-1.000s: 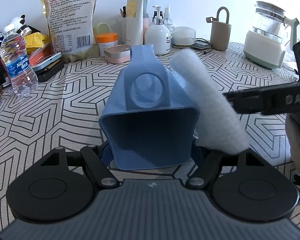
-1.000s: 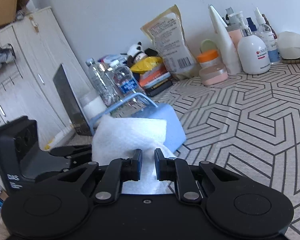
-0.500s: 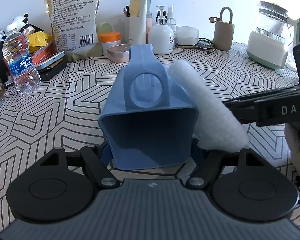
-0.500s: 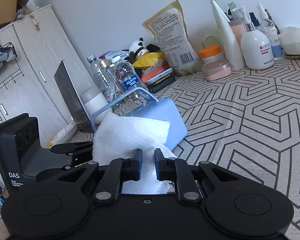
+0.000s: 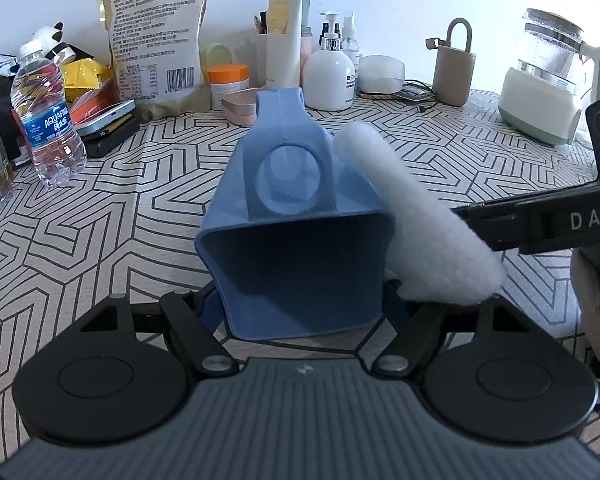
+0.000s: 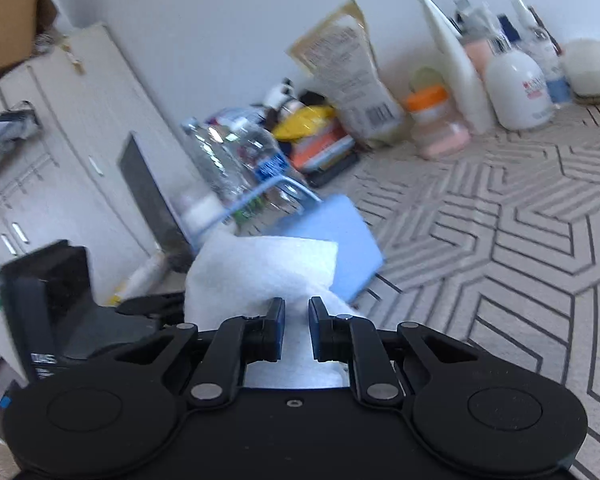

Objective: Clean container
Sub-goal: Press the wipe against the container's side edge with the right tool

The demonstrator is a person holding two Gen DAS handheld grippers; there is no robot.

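Note:
A blue plastic container point(image 5: 300, 264) sits between the fingers of my left gripper point(image 5: 300, 308), its open mouth facing the camera. The jaws are opening slightly while their pads still touch its sides. A white cloth point(image 5: 416, 216) lies against the container's right outer wall. My right gripper point(image 5: 540, 224) comes in from the right, shut on the cloth. In the right wrist view the cloth point(image 6: 260, 272) bunches in front of the right gripper point(image 6: 296, 320), with the container point(image 6: 340, 232) and its thin handle behind it. This view is blurred.
The patterned tablecloth point(image 5: 140, 216) covers the table. A water bottle point(image 5: 46, 120) stands at the left, with a food bag point(image 5: 156, 36), lotion bottles point(image 5: 328, 72) and an orange-lidded jar point(image 5: 228, 80) at the back. A kettle point(image 5: 544, 80) is at the far right. A gloved hand point(image 5: 596, 292) holds the right gripper.
The cloth's far end has shifted a little to the left against the container. The right wrist view has become blurred. The container stays in the left gripper.

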